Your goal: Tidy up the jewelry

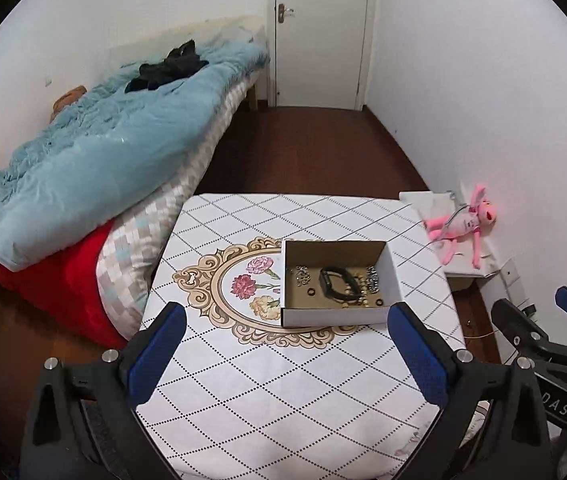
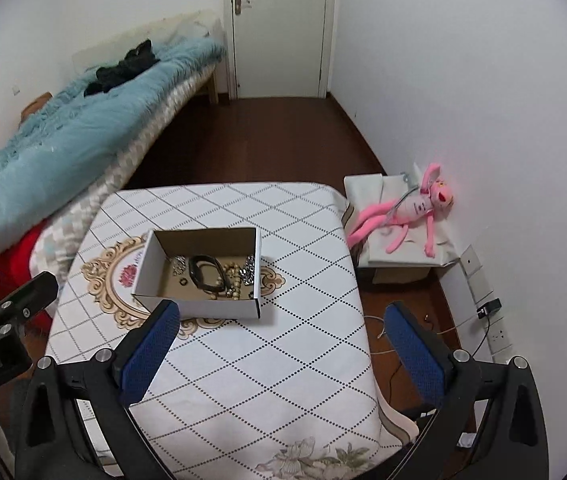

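Note:
An open white cardboard box [image 1: 333, 316] [image 2: 199, 306] sits on the table with the patterned white cloth [image 1: 283, 392] [image 2: 251, 360]. Inside lie a black bracelet [image 1: 333, 282] [image 2: 203, 272], a beige bead bracelet [image 1: 357, 292] [image 2: 233, 280], silver chain pieces [image 1: 302, 274] [image 2: 248, 268] and small dark rings [image 1: 311, 291]. My left gripper [image 1: 287, 344] is open and empty, held above the table in front of the box. My right gripper [image 2: 283, 344] is open and empty, to the right of the box, near the table's right edge.
A bed with a blue duvet [image 1: 95, 152] [image 2: 63, 140] and red blanket [image 1: 55, 276] stands left of the table. A pink plush toy [image 1: 467, 224] [image 2: 411, 210] lies on a low white stand at the right wall. Wall sockets and cables [image 2: 487, 308] sit low right.

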A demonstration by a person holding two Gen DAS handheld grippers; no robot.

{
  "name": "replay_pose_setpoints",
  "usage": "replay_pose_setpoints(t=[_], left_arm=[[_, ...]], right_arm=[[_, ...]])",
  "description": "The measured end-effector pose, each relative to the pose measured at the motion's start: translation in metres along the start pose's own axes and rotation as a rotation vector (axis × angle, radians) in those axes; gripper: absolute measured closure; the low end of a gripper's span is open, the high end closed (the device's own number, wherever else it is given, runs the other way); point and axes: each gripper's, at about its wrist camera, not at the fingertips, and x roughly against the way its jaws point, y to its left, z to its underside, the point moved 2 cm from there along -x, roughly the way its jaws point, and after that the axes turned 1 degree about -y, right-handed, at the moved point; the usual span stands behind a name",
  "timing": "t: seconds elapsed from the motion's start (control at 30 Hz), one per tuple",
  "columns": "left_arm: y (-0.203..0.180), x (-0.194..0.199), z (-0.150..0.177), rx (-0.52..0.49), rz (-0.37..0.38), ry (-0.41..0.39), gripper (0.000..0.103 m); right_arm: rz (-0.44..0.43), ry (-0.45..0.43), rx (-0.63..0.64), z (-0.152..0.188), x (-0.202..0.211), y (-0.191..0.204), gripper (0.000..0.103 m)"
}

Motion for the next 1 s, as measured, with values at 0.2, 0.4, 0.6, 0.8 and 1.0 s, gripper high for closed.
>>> replay_pose_setpoints(t=[0.2,0.4,0.6,0.8,1.0], left_arm=[[0.002,0.025,0.001,0.01,-0.003,-0.026,0.0],[0.004,0.035,0.001,0.012,-0.015,-0.037,0.0],[0.0,0.028,0.0,0.019,0.002,0.01,0.0],[-0.006,0.006,-0.006,0.026,0.011,0.066,0.0],[-0.009,-0.022,-0.016,0.012,-0.019,0.102,0.0]], right_arm=[[-0.008,-0.056,-0.017,-0.003,0.041,-0.002,0.0],[-0.015,-0.077,-0.011,-0.004,0.062,-0.002,0.0],[-0.027,-0.068,-0.017,-0.005,0.063,-0.005,0.0],[-0.022,-0.044,-0.02,-0.013,0.048,-0.007,0.0],[-0.012,0.001,-0.02,-0.025,0.015,-0.008,0.0]])
